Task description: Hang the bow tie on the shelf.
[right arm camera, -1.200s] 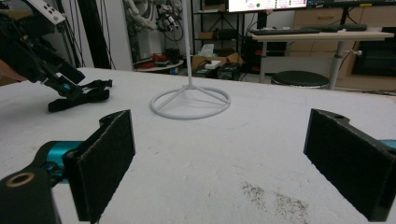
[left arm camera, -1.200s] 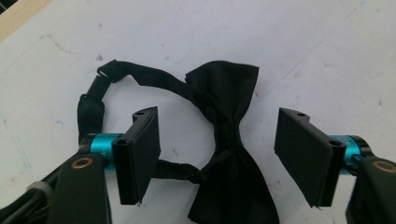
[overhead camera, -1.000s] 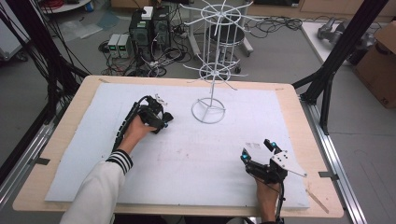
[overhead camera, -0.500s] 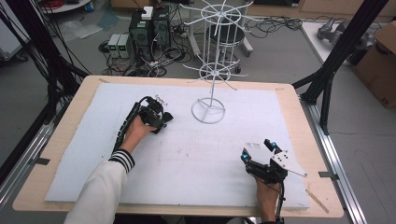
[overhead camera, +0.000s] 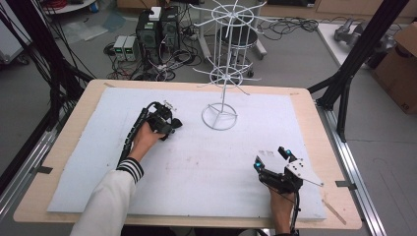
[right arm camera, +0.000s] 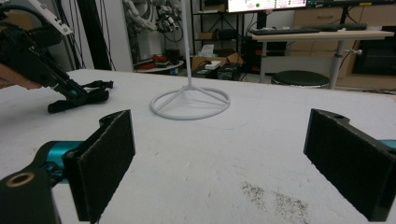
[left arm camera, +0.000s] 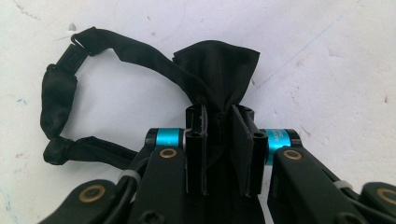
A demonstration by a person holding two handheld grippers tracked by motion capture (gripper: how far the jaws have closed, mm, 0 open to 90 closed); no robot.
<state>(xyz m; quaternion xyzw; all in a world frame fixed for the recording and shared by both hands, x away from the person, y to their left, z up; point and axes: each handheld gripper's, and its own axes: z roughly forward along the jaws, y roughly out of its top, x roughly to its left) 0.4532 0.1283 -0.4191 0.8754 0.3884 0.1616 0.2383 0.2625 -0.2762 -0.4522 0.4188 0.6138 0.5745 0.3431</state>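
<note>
Black bow tie (left arm camera: 212, 65) pinched by left gripper (left arm camera: 219, 140) fingers | right gripper (right arm camera: 219, 163) fingers spread | no legible writing

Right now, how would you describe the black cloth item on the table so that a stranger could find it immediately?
Start at the white wire rack standing at the far middle of the table. Just left of its ring base, the left hand-held gripper pinches a black cloth bow with a looped strap, the single soft, dark item on the white sheet.

White wire stand (overhead camera: 221, 83) on white-covered table (overhead camera: 206, 162), floor electronics (overhead camera: 150, 32) beyond.
</note>
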